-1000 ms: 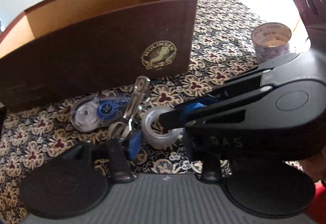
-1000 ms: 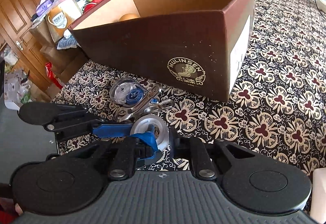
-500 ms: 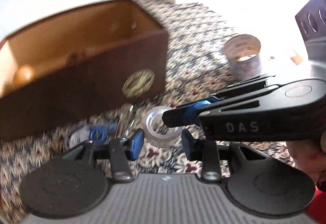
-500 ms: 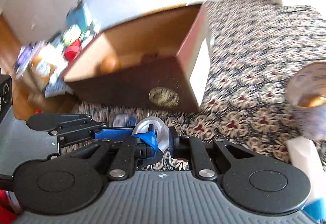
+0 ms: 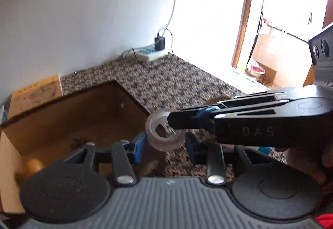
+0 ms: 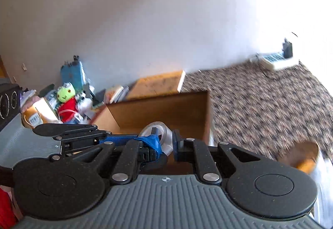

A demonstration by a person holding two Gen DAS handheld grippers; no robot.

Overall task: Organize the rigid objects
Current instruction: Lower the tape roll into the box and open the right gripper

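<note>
Both grippers have risen off the cloth with the tape (image 5: 164,131). It now hangs over the box (image 5: 83,116) rim at 3 o'clock. The right gripper (image 5: 177,122) pinches its wall; the left gripper (image 5: 164,145) straddles it, contact unclear. A thin pinch could let it slip outside.

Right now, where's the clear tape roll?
The clear tape roll is off the cloth, pinched by the right gripper, between the left fingers. In the left wrist view it hangs at the brown box's near right corner.
</note>
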